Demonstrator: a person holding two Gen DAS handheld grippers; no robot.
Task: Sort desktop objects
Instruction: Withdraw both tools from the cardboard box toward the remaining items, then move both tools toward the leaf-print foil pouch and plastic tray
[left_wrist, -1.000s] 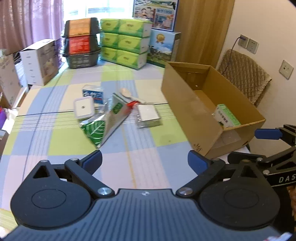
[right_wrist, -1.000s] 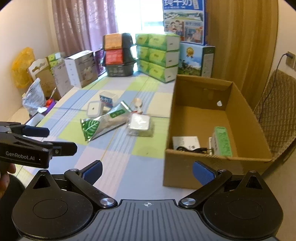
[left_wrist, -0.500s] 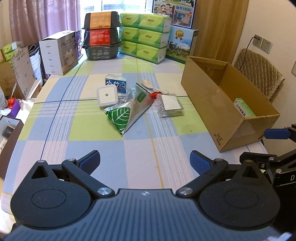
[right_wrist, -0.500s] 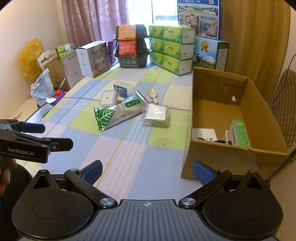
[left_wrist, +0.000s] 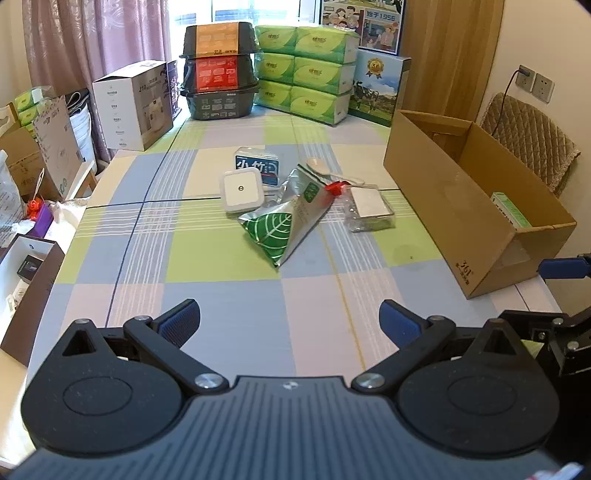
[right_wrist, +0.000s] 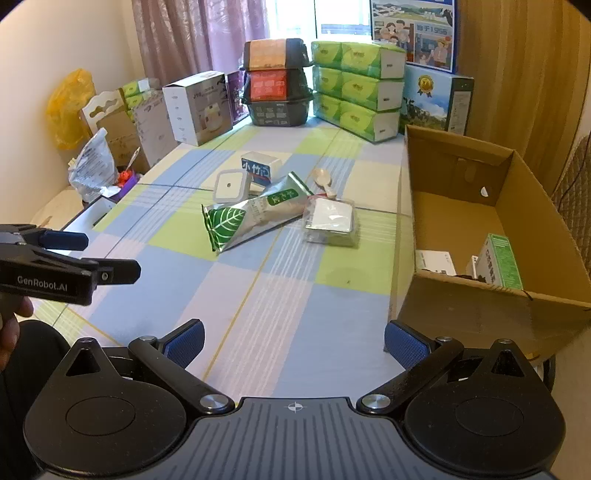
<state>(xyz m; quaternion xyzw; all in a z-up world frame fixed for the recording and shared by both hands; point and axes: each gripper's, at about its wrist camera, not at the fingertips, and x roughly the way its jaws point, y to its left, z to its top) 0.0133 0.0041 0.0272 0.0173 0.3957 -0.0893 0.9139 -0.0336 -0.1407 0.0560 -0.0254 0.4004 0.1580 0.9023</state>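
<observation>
Hovering both tongs wide apart and empty over the near checked-cloth worktop (left_wrist: 221, 258), I judge the next pick is the crinkly silver foil pouch with a green leaf print (left_wrist: 284, 225), lying mid-worktop among the loose items. I'd pinch its flat body with the left tongs (left_wrist: 290, 319); the right tongs (right_wrist: 293, 341) wait nearer the open brown cardboard box (right_wrist: 476, 302) at right.

Home; curtains (left_wrist: 110, 40), tablecloth (left_wrist: 221, 258), tissue packs (left_wrist: 306, 70)
</observation>
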